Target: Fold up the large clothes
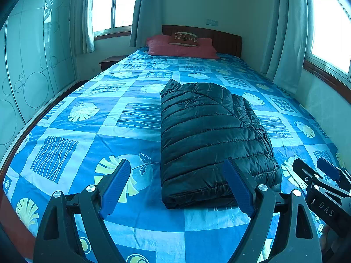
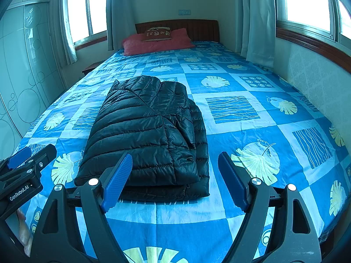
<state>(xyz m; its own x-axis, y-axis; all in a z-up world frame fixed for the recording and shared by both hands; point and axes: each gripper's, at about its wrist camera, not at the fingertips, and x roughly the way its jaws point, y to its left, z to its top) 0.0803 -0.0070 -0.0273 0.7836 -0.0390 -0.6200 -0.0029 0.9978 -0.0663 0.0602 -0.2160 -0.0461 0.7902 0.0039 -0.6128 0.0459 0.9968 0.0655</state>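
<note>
Black quilted puffer jacket (image 1: pixel 210 135) lies folded on the blue patterned bedsheet (image 1: pixel 87 135), nearer the foot of the bed. A red pillow (image 2: pixel 153 42) sits by the headboard (image 2: pixel 197 28). Left gripper (image 1: pixel 177 188) and right gripper (image 2: pixel 175 182) hang wide open, empty, nothing between them and the jacket. One reads "GenRobot.AI".

Daylight fills both views, from a window (image 1: pixel 110 4) at far left and another window (image 2: pixel 307 2) on the right, both blown out to white. A cool blue-green cast tints everything. Fisheye distortion bends walls and the bed (image 1: pixel 136 118) edges, with dark vignetting in the corners. Focus is sharp throughout; the jacket (image 2: pixel 149 129) shows soft sheen and casts only faint shadow.
</note>
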